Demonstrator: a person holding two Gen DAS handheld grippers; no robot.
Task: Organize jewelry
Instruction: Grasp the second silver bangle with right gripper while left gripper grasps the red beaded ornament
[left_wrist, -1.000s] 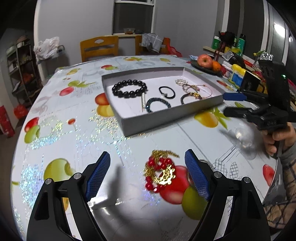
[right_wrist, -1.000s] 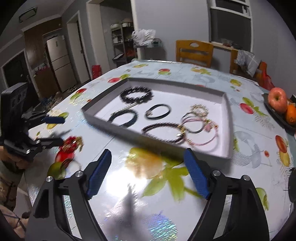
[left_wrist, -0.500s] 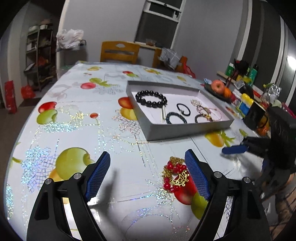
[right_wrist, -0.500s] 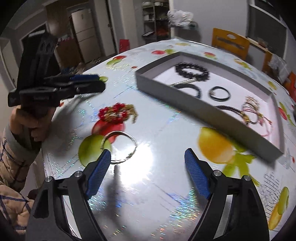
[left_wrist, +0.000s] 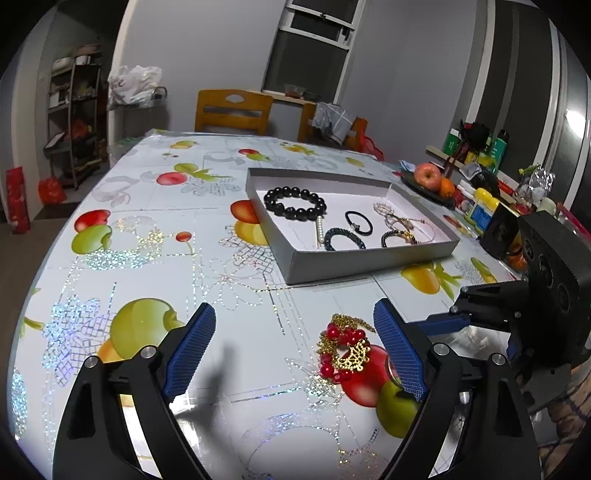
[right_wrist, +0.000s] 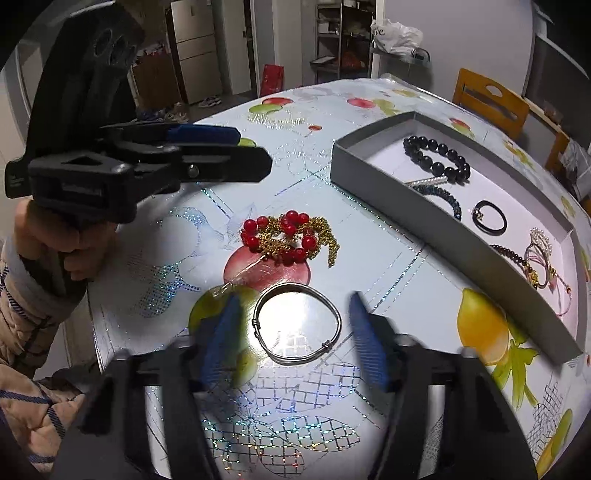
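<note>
- Silver bangle (right_wrist: 297, 325) lies flat on the fruit-print tablecloth (right_wrist: 332, 122), near the table's edge and between the blue pads of the right gripper (right_wrist: 295, 332); those jaws are closing around it, blurred, and do not yet press on it.
- Just beyond the bangle, apart from it, lies a red-bead and gold-chain bracelet (right_wrist: 288, 236) on a printed red fruit.
- Left gripper (left_wrist: 295, 354) hangs above the cloth with jaws wide and opening, nothing between the pads; the red-and-gold bracelet (left_wrist: 345, 352) sits just inside its right finger (left_wrist: 397, 350).
- Grey shallow box (left_wrist: 369, 264) stands farther in on the table, holding a black bead bracelet (left_wrist: 295, 203), a dark braided one (left_wrist: 345, 238), a black hair-tie-like ring (left_wrist: 358, 223), a white bead strip (left_wrist: 319, 230) and a tangle of thin pink and gold bracelets (left_wrist: 402, 229).
- A hand (right_wrist: 55, 236) in a plaid sleeve grips the left tool's handle.
- Past the box: a plate of fruit (left_wrist: 430, 181), bottles, wooden chairs.
</note>
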